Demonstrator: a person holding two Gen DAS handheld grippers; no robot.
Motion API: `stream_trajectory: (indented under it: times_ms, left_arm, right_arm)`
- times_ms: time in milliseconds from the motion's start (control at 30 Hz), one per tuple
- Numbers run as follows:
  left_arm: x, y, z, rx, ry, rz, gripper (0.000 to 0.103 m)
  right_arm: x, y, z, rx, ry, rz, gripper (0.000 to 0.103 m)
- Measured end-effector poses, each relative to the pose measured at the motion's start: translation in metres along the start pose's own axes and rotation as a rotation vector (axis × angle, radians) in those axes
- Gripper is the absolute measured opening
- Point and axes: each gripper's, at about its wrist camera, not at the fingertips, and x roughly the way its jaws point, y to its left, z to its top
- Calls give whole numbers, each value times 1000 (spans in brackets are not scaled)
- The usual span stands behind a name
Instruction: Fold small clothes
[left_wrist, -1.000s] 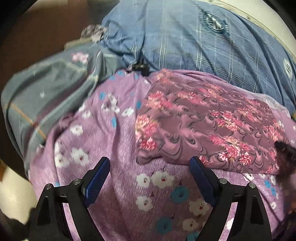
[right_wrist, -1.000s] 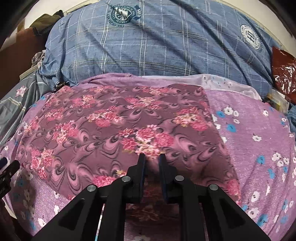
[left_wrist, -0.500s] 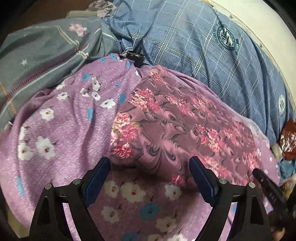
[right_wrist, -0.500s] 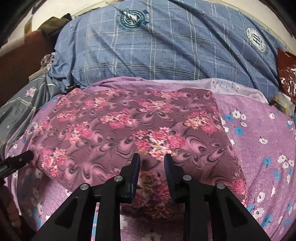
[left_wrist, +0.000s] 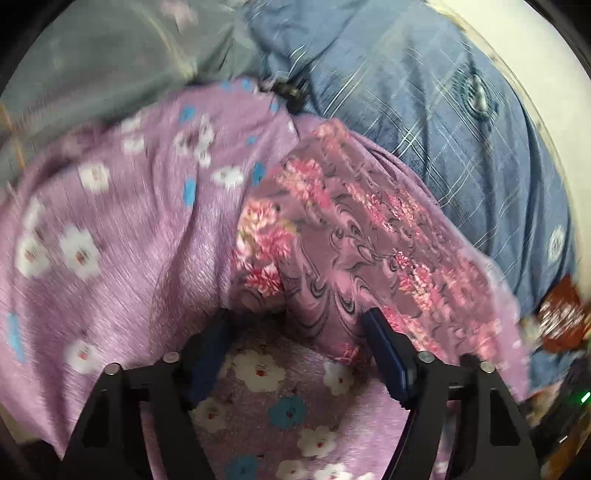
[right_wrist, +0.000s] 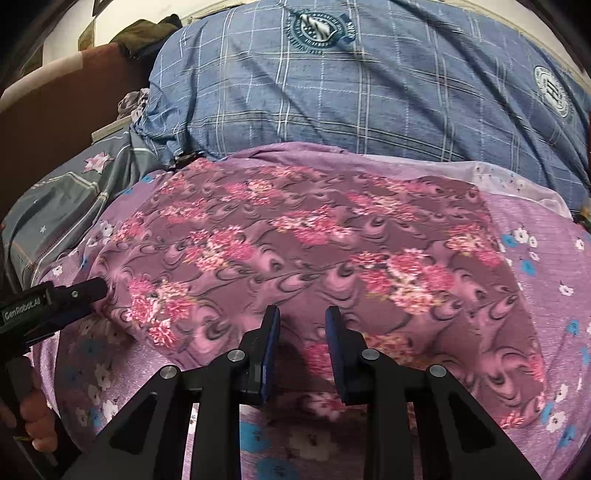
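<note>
Left gripper (left_wrist: 295, 328) fingers spread around floral cloth (right_wrist: 314, 251) corner; right gripper (right_wrist: 301, 325) fingers parted over near edge.

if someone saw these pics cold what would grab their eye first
Most striking is the maroon cloth with pink flowers, spread flat in the middle on a lilac sheet with white flowers. Next come the right tongs, open at the cloth's near edge, and the left tongs, open around its left corner. Behind it all bulges a big blue checked pillow.
</note>
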Motion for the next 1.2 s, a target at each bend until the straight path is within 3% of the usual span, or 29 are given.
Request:
stream_trajectory:
  times_ms: [67,233,300,433,467,567,633,733,800,867,933,967,1200]
  left_arm:
    - [1,1,4,-27,0,-19,80]
    - [8,7,20,-128,-26,-48,77]
    - [12,7,24,-138,-38,-42,69]
    - [23,1,26,-88,-62,-11,33]
    - [25,0,24,-81,-64,-13,31]
    - [29,-5,24,-54,-84,-18,30]
    - [33,-9,24,-40,-77,-16,34]
    - [37,-5,26,-56,-79,-38,36]
    - [38,-4,28,-45,-86,-46,35]
    - [39,-2,29,-42,-89,-42,26]
    - [40,0,29,-38,-92,-43,23]
    - [39,-1,29,-28,-97,-43,21]
    - [25,-17,27,73,-147,-42,19]
  right_arm:
    - [1,4,1,-3,-1,6,26]
    - [5,7,1,0,4,13,26]
    - [6,6,1,5,5,18,26]
    - [9,3,4,15,2,28,26]
    - [9,3,4,20,0,31,24]
    - [12,2,6,32,1,55,16]
    - [21,5,5,28,40,63,16]
    - [17,7,6,22,28,60,16]
    - [11,5,7,45,0,83,16]
    - [9,6,7,31,-17,85,16]
    - [23,10,2,-2,56,69,18]
    - [20,11,1,-16,33,59,18]
    - [7,1,3,14,1,58,19]
